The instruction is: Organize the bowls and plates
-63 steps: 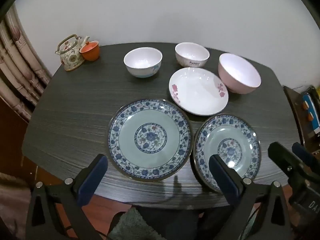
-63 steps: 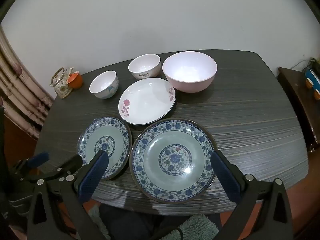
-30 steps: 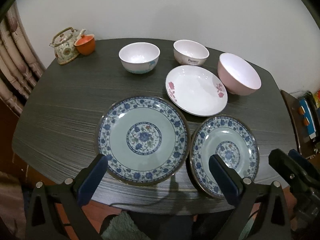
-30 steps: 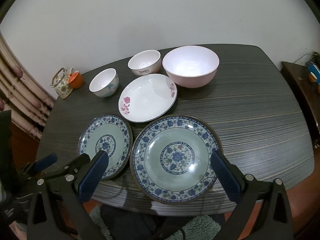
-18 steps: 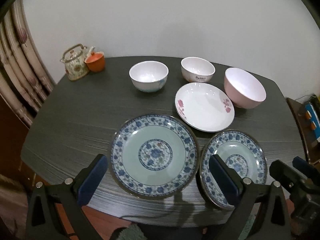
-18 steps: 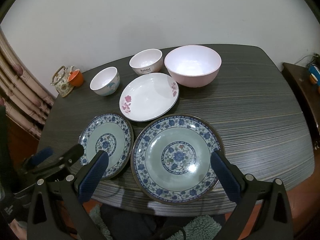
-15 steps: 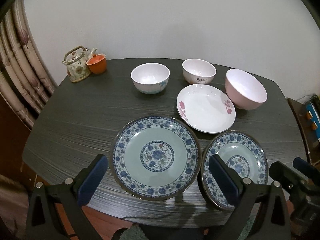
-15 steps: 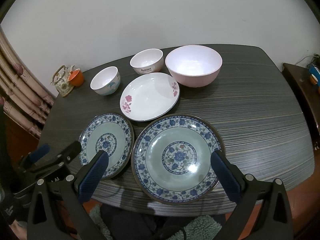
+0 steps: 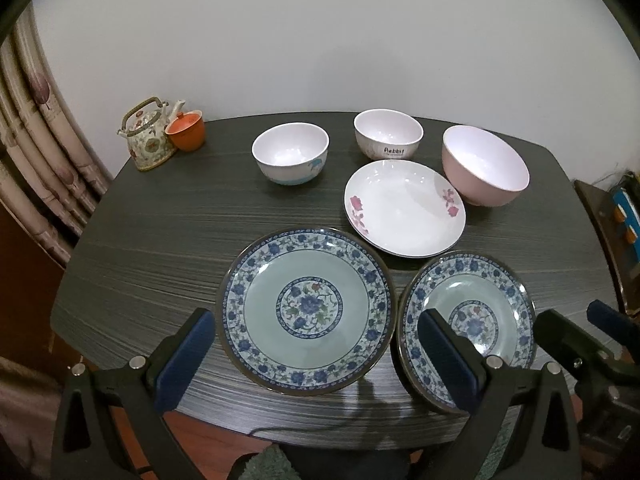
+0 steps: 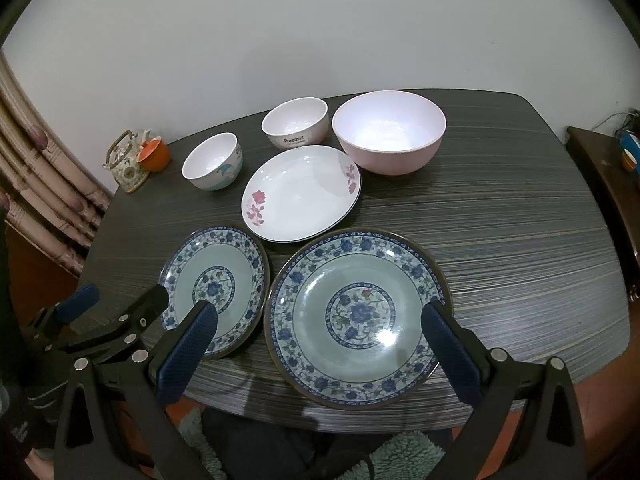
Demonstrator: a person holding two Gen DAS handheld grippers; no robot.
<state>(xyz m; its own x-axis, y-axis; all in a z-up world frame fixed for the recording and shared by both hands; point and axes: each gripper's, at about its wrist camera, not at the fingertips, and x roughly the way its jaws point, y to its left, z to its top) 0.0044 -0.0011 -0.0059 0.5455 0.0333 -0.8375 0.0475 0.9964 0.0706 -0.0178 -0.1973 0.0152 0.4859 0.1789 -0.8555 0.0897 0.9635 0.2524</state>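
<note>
Nothing was stacked yet: both sets of tongs, the left (image 9: 312, 354) and the right (image 10: 316, 354), hung wide apart and empty over the near edge of the bench (image 9: 160, 240), so the first pick seemed still ahead. Near lay a big blue plate (image 9: 306, 312) and a small blue plate (image 9: 466, 320), just beside each other; farther off a white plate (image 9: 404, 208) and three bowls. A likely next move: gripping a rim. The small plate's near edge sat hidden behind a pad
</note>
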